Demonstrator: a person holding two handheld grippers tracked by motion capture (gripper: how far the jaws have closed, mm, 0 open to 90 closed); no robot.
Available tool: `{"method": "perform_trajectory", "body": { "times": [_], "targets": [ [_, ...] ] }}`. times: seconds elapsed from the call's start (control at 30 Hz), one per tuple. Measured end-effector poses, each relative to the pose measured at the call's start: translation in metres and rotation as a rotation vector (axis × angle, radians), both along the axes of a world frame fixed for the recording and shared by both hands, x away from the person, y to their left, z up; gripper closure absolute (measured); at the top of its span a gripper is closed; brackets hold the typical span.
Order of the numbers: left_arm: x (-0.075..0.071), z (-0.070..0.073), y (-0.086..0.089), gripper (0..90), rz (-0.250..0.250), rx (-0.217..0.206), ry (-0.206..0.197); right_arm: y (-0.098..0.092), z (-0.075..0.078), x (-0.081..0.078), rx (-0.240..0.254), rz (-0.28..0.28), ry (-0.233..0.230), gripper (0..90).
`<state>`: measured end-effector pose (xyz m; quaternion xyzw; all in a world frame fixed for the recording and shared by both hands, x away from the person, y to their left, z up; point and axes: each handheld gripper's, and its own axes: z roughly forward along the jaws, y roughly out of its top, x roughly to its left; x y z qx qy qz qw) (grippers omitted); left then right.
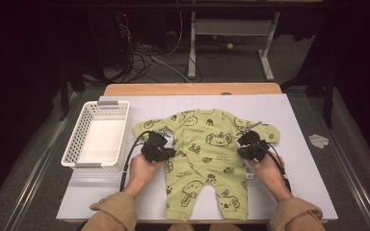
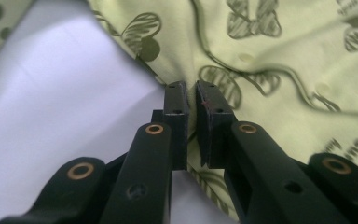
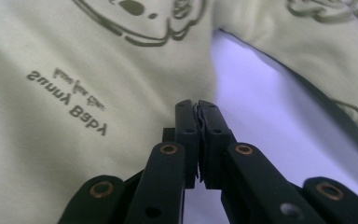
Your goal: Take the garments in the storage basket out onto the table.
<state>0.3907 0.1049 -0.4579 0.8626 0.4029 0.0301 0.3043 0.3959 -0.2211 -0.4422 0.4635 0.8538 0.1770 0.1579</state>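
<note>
Tan sleeves (image 1: 113, 211) come in at the near edge of the high view, each hand carrying a black gripper over a pale grey mat (image 1: 298, 159) that covers the wooden bench (image 1: 192, 89). Spread flat on the mat, roughly at its middle, lies a light green cotton baby romper (image 1: 204, 159) printed with dark cartoon bears and paw marks, its collar toward the far side and its two legs pointing to the near edge.

At the romper's left side, just below the left sleeve, sits the left gripper (image 1: 166, 147). From the left gripper view, this gripper (image 2: 191, 100) has its jaws drawn nearly together at the edge of the cloth, a thin fold of green fabric caught in the narrow gap between them, so it is clenched on the romper's side seam.

Over on the romper's right side, under the right sleeve, is the right gripper (image 1: 245, 144). Seen from the right gripper view, that gripper (image 3: 197, 109) has its jaws pressed together on the cloth's edge, where the green fabric meets the grey mat; a sliver of material shows between the pads, and printed lettering lies on the cloth to the left.

Left of the romper, well apart from it, stands a white plastic lattice basket (image 1: 77, 139).
</note>
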Motion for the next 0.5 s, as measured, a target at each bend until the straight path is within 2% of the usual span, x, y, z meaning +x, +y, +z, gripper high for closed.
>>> {"method": "perform_trajectory", "body": {
  "times": [0.1, 0.17, 0.23, 0.33, 0.4, 0.47, 0.5],
  "targets": [
    [0.0, 0.005, 0.0, 79.2, 0.003, -0.022, -0.004, -0.016, 0.003, -0.002, 0.032, -0.031, 0.0, 89.4],
    [0.003, 0.007, -0.002, 78.9, 0.004, -0.007, -0.004, -0.024, 0.005, -0.003, 0.046, -0.043, -0.006, 89.3],
    [0.006, 0.008, -0.005, 77.4, 0.007, -0.003, -0.008, -0.027, 0.005, -0.003, 0.053, -0.043, 0.002, 89.3],
    [0.008, 0.011, -0.005, 75.5, 0.006, -0.007, -0.012, -0.025, 0.002, -0.003, 0.02, -0.023, 0.006, 89.3],
    [0.01, 0.013, -0.002, 73.3, 0.017, -0.013, -0.013, -0.027, 0.0, -0.003, 0.035, -0.032, 0.016, 89.1],
    [0.013, 0.016, 0.002, 67.0, 0.038, -0.026, -0.01, -0.031, 0.001, -0.002, 0.062, -0.032, 0.027, 87.0],
    [0.015, 0.018, 0.005, 65.3, 0.05, -0.036, -0.014, -0.031, 0.002, -0.003, 0.069, -0.033, 0.019, 86.5]
  ]
}}
